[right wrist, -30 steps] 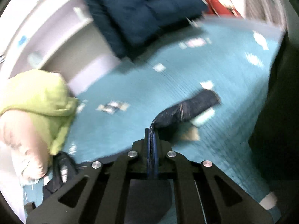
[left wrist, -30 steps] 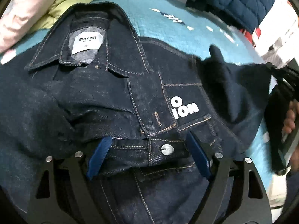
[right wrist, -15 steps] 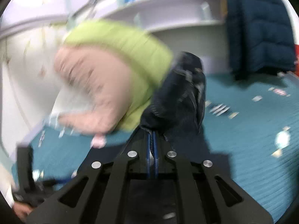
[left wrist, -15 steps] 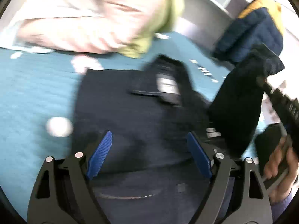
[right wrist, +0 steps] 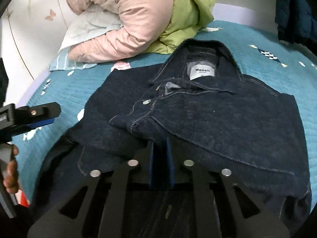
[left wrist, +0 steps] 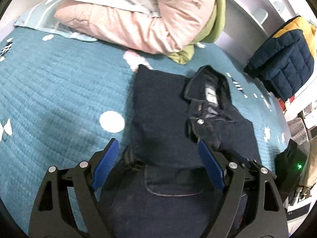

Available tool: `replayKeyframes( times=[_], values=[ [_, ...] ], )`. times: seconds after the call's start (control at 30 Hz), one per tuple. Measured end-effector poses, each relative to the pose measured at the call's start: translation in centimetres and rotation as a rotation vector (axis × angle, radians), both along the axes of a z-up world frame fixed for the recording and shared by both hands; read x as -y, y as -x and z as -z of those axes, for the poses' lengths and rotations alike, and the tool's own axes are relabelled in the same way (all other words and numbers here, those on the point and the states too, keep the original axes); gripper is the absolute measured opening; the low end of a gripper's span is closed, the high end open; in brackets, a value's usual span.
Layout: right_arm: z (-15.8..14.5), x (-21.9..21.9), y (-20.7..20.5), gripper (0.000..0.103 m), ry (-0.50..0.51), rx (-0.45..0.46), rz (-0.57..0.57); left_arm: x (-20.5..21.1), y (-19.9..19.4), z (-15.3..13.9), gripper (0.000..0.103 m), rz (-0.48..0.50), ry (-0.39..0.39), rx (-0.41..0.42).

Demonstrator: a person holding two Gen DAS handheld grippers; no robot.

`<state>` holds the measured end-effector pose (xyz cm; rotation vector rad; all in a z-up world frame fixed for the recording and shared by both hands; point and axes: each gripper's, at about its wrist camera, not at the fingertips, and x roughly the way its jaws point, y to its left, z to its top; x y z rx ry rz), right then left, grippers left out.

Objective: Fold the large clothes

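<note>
A dark denim jacket (right wrist: 218,115) with a white collar label lies on the teal bedspread (left wrist: 59,91), its sides folded inward. It also shows in the left wrist view (left wrist: 164,107). My left gripper (left wrist: 158,158) is open, its blue pads on either side of the jacket's lower part, holding nothing. It also shows at the left edge of the right wrist view (right wrist: 35,117). My right gripper (right wrist: 160,148) has its pads close together with a small gap, resting over the folded denim; no cloth shows between them.
A pink quilt (left wrist: 138,15) and a green quilt (right wrist: 186,19) are piled at the bed's head. A navy and yellow puffer jacket (left wrist: 283,47) hangs at the far right. A white headboard (right wrist: 29,29) stands at the left.
The right gripper carried the sleeve across and laid it over the jacket, then let go. The left gripper pulled back from the jacket's front, staying open.
</note>
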<state>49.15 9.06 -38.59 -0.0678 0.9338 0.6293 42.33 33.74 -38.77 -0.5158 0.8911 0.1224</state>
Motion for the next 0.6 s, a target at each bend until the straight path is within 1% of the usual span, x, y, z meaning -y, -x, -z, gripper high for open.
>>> replayKeyframes(
  times=[0.03,0.07,0.1,0.2,0.27,0.3,0.33,0.37,0.4,0.43,0.47,0.5,0.53,0.57,0.6],
  values=[
    [-0.1,0.7,0.4,0.044,0.0,0.001,-0.004,0.5,-0.3,-0.4,0.083,0.009,-0.002,0.009],
    [-0.6,1.2,0.9,0.065,-0.009,0.018,-0.009,0.8,-0.6,-0.7,0.083,0.019,-0.003,0.015],
    [-0.8,1.6,1.6,0.069,-0.018,0.039,-0.015,1.3,-0.9,-1.0,0.083,0.03,-0.002,0.021],
    [-2.0,2.7,2.5,0.068,-0.018,0.077,-0.027,3.5,-2.5,-1.8,0.084,0.078,0.003,0.034],
    [-2.8,4.8,2.3,0.068,-0.064,0.084,0.021,5.2,-3.8,-2.0,0.084,0.128,0.012,0.037],
    [-3.0,6.2,1.8,0.068,-0.067,0.082,0.076,5.9,-4.3,-2.0,0.084,0.152,0.02,0.035],
    [-3.0,7.5,1.0,0.066,-0.076,0.062,0.127,7.0,-5.3,-1.7,0.084,0.187,0.034,0.026],
    [-2.6,8.8,0.1,0.053,-0.094,0.021,0.169,7.9,-6.0,-1.4,0.084,0.211,0.038,0.014],
    [-2.0,10.6,-1.2,0.042,-0.13,-0.043,0.224,8.7,-6.7,-1.0,0.084,0.234,0.044,0.004],
    [-1.0,12.3,-2.3,0.038,-0.152,-0.112,0.278,9.7,-7.7,-0.2,0.084,0.259,0.044,-0.024],
    [0.1,13.5,-3.4,0.024,-0.148,-0.181,0.311,10.4,-8.2,0.4,0.084,0.264,0.031,-0.05],
    [1.0,14.5,-3.9,0.017,-0.151,-0.222,0.33,10.9,-8.8,1.2,0.084,0.274,0.022,-0.083],
    [2.0,15.2,-4.4,0.017,-0.128,-0.255,0.357,11.4,-9.4,2.5,0.084,0.279,0.013,-0.135],
    [2.8,15.6,-4.8,0.007,-0.091,-0.275,0.381,11.4,-9.8,4.0,0.084,0.264,0.005,-0.197],
    [4.2,16.3,-5.2,0.0,-0.067,-0.319,0.403,11.4,-10.0,4.9,0.084,0.252,0.014,-0.232]
  ],
)
